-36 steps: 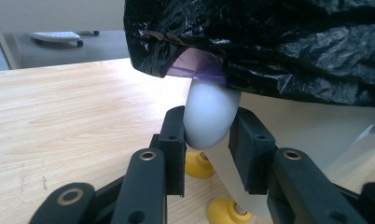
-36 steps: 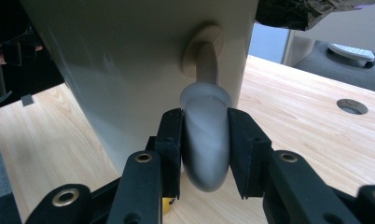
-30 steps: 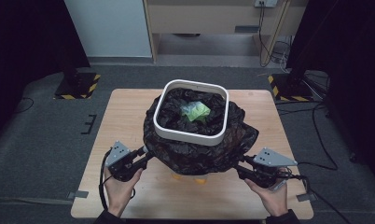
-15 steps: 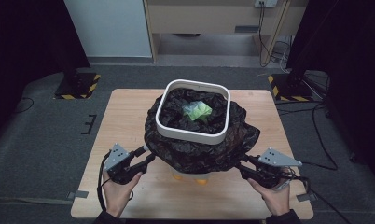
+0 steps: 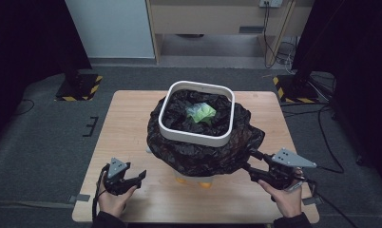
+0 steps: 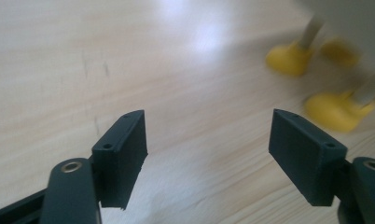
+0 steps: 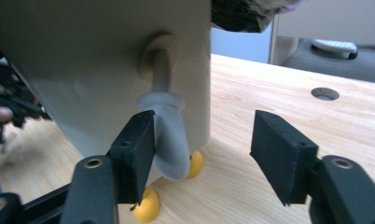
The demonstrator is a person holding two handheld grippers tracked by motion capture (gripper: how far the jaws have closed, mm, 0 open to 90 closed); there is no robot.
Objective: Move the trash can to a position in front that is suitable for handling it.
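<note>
Tabletop (image 5: 132, 123) bin (image 5: 197, 137) stands beyond both open jaws.

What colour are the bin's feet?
Yellow feet; the left gripper view shows them best.

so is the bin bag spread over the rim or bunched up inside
Spread over. The black bag lines the white bin and drapes outside its walls below the white rim ring; green rubbish lies inside.

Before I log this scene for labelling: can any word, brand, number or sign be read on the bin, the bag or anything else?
None: no readable text stands on the white bin, the black bag or the table.
</note>
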